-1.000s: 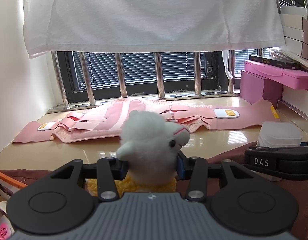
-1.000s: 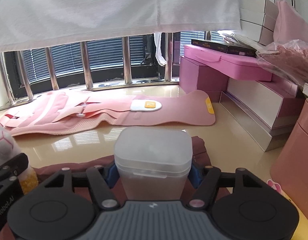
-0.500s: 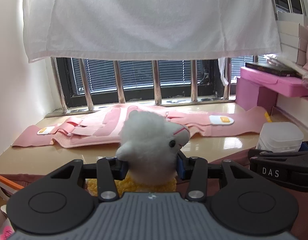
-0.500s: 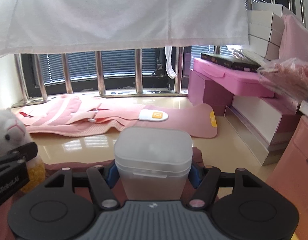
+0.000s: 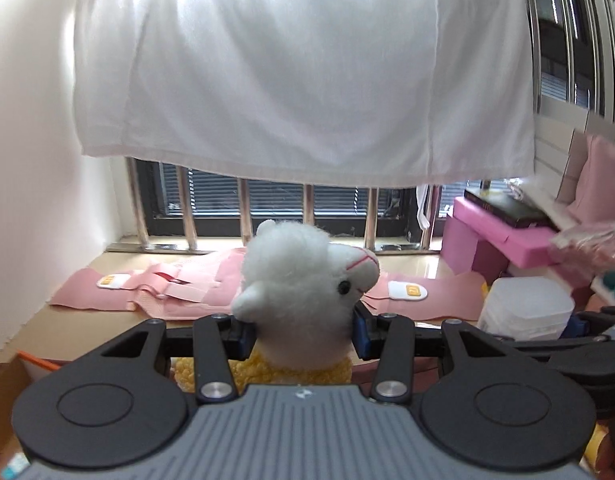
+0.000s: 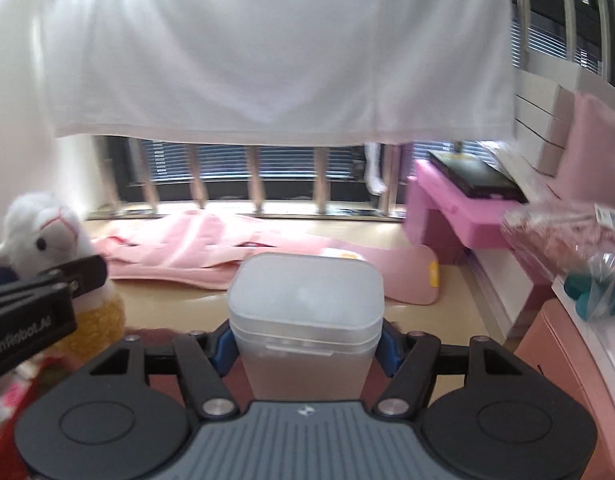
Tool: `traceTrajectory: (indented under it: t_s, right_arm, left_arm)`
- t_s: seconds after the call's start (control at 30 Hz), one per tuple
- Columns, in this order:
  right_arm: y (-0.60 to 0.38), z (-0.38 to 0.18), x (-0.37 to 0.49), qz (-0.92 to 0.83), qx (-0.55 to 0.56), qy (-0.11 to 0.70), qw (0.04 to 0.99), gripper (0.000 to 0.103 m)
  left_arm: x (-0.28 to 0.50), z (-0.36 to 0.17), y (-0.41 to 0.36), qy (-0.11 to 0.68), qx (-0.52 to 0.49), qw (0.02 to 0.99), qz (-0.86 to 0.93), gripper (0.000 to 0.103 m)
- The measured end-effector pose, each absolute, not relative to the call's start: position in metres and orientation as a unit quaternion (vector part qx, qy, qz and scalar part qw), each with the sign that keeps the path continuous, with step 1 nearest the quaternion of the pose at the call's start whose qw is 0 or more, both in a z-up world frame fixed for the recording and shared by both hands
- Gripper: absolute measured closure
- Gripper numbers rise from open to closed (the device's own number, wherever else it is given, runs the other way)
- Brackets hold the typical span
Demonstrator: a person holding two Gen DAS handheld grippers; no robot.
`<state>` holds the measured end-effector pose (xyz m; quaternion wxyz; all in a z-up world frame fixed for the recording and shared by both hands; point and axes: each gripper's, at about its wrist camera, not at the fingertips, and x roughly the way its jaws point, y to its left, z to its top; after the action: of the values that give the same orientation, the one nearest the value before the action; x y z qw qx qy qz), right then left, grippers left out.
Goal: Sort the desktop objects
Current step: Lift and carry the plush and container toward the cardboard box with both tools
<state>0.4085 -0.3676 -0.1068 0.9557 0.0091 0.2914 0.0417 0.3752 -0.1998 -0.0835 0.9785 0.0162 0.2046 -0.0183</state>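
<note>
Left wrist view shows my left gripper [image 5: 303, 336] pinching the plush alpaca [image 5: 303, 292] aloft, my right gripper [image 6: 305, 344] clamping the frosted plastic box [image 6: 305, 308] beside it, so I'd carry both level, squeezing steadily.

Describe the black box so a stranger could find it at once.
Start at the barred window, then go to its right end, where a bright pink case stands. The black box lies flat on top of it, the only dark thing among pink and white ones.
</note>
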Motion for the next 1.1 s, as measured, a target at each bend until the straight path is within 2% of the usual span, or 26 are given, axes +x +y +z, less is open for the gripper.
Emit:
traceTrajectory:
  t_s: [0.17, 0.43, 0.77, 1.1]
  right_arm:
    - [-0.340, -0.075, 0.378, 0.095, -0.002, 0.284, 0.954, 0.038]
    - [-0.279, -0.039, 0.339, 0.180, -0.017, 0.274, 0.945, 0.038]
    - [-0.170, -0.023, 0.285, 0.285, -0.054, 0.265, 0.920, 0.038]
    - [-0.093, -0.051, 0.269, 0.326, -0.067, 0.306, 0.892, 0.038]
  left_arm:
    - [0.337, -0.043, -0.178, 0.205, 0.008, 0.979, -0.005, 0.058]
    - [0.282, -0.006, -0.101, 0.211, 0.022, 0.976, 0.044, 0.058]
    - [0.215, 0.004, 0.000, 0.238, 0.020, 0.969, 0.064, 0.058]
    - [0.201, -0.018, 0.053, 0.280, 0.026, 0.959, 0.028, 0.058]
